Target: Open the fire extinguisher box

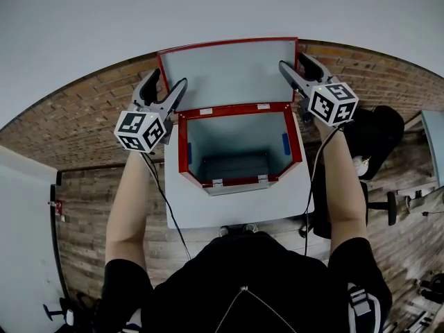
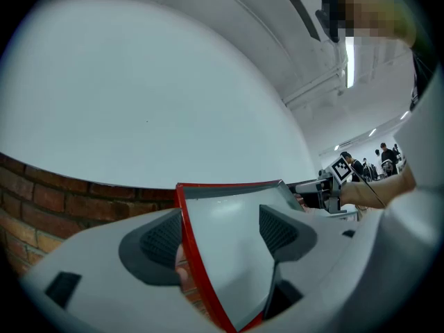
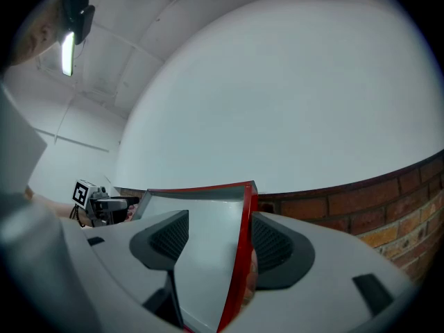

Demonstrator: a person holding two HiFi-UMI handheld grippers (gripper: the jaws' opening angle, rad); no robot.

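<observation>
The fire extinguisher box [image 1: 182, 144] is red-rimmed and grey inside, and it stands open and empty. Its lid [image 1: 225, 71] is swung up toward the white wall. My left gripper [image 1: 168, 77] is open, and its jaws straddle the lid's left red edge. My right gripper [image 1: 292, 60] is open too, astride the lid's right edge. In the left gripper view the lid [image 2: 236, 248] passes between the pads [image 2: 163, 241] of the left gripper [image 2: 220, 234], with the right gripper [image 2: 326, 186] beyond. In the right gripper view the lid [image 3: 205, 255] sits inside the right gripper [image 3: 218, 238], and the left gripper [image 3: 104, 203] shows far off.
The box rests on a white stand [image 1: 236, 210] in front of the person. A brick strip [image 1: 83, 123] runs below the white wall [image 1: 208, 5]. A black office chair [image 1: 378, 137] stands to the right. Several people [image 2: 385, 155] are far off in the room.
</observation>
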